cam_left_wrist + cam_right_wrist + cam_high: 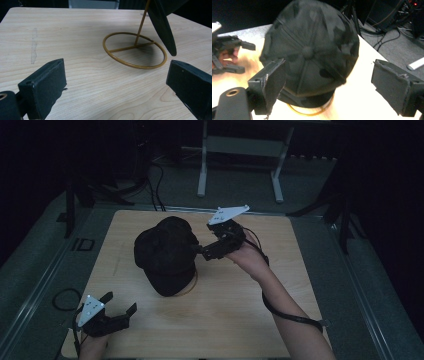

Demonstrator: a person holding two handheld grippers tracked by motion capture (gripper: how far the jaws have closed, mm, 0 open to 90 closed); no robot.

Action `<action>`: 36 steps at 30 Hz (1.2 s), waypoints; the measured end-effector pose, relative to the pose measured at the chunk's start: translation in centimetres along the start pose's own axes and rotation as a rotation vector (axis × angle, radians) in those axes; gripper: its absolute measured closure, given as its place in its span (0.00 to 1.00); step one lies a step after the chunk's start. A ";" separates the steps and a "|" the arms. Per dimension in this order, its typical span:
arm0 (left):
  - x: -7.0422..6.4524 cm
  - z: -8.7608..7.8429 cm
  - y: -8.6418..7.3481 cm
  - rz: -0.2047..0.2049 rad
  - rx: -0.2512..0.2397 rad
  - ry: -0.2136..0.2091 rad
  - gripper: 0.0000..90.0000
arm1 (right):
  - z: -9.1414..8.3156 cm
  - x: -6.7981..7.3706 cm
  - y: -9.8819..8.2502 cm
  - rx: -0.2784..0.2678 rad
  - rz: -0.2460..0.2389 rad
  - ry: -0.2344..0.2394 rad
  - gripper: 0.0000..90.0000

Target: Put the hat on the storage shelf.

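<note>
High view: a black cap (167,254) is seen near the middle of the wooden table (240,310), sitting on a thin gold wire stand (192,282), brim toward the near edge. The right gripper (200,253) is held just beside the cap's right side, jaws pointed at it, nothing gripped. The left gripper (119,303) is kept at the near left corner, well apart from the cap, its 2 jaws spread wide.

Left gripper view: the 2 black jaws are seen wide apart with bare table between them. The stand's ring base (135,50) and upright rod are shown ahead, the cap brim (162,27) hanging above the ring.

Right gripper view: jaws stand wide, empty. The cap (312,50) is blurred, centred beyond them, stand ring (312,111) under it. The left gripper (229,53) is seen at far left.
</note>
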State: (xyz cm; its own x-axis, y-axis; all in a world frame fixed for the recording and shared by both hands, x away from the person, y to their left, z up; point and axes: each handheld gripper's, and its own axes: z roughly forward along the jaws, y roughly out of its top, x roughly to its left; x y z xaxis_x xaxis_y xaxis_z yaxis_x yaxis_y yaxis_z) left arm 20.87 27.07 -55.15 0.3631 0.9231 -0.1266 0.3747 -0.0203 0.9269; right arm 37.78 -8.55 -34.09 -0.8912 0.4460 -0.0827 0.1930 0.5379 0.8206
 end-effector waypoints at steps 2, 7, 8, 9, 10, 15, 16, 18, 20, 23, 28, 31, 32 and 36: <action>0.0 0.0 0.0 0.009 0.006 0.005 0.04 | 0.0 -0.1 -0.6 -0.001 0.005 -0.004 0.14; -0.1 0.1 -0.1 0.019 0.021 0.015 0.04 | 0.2 -0.3 -1.9 0.012 0.011 -0.013 0.14; -0.1 0.1 -0.1 0.023 0.026 0.021 0.04 | 0.2 -0.3 -2.2 0.011 0.016 -0.011 0.14; -0.1 0.1 -0.1 0.024 0.028 0.019 0.04 | 0.2 -0.3 -2.4 0.013 0.017 -0.007 0.14; -0.1 0.1 -0.1 0.024 0.028 0.019 0.04 | 0.3 -0.4 -2.6 0.015 0.015 -0.008 0.14; -0.1 0.1 -0.1 0.030 0.029 0.019 0.04 | 0.5 -0.2 -3.5 0.025 0.007 0.000 0.14; -0.1 0.1 -0.1 0.028 0.028 0.019 0.04 | 0.6 -0.2 -3.6 0.024 0.007 0.003 0.14; -0.1 0.1 -0.1 0.022 0.021 0.017 0.04 | 0.7 -0.1 -3.9 0.027 0.005 0.001 0.14; -0.1 0.1 -0.2 0.020 0.023 0.015 0.04 | 0.7 -0.1 -4.2 0.028 0.003 0.003 0.14; 0.0 0.0 -0.2 0.024 0.027 0.017 0.04 | 0.8 -0.1 -4.8 0.024 0.013 0.008 0.14; -0.1 0.1 -0.2 0.027 0.027 0.016 0.04 | 0.9 -0.2 -5.6 0.030 0.021 0.006 0.14; 0.0 0.1 -0.2 0.022 0.024 0.012 0.04 | 1.1 -0.3 -6.7 0.032 0.033 0.011 0.14; 0.0 0.1 -0.2 0.022 0.023 0.012 0.04 | 1.2 -0.3 -7.0 0.035 0.039 0.012 0.14; 0.0 0.1 -0.2 0.021 0.022 0.011 0.04 | 1.5 -0.4 -7.9 0.041 0.043 0.009 0.14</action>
State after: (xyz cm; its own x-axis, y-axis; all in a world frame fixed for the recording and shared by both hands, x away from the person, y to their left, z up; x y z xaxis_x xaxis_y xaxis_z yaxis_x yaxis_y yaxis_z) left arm 20.84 27.03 -55.33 0.3615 0.9267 -0.1027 0.3855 -0.0483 0.9215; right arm 37.22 -11.92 -41.33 -0.8855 0.4628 -0.0426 0.2476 0.5474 0.7994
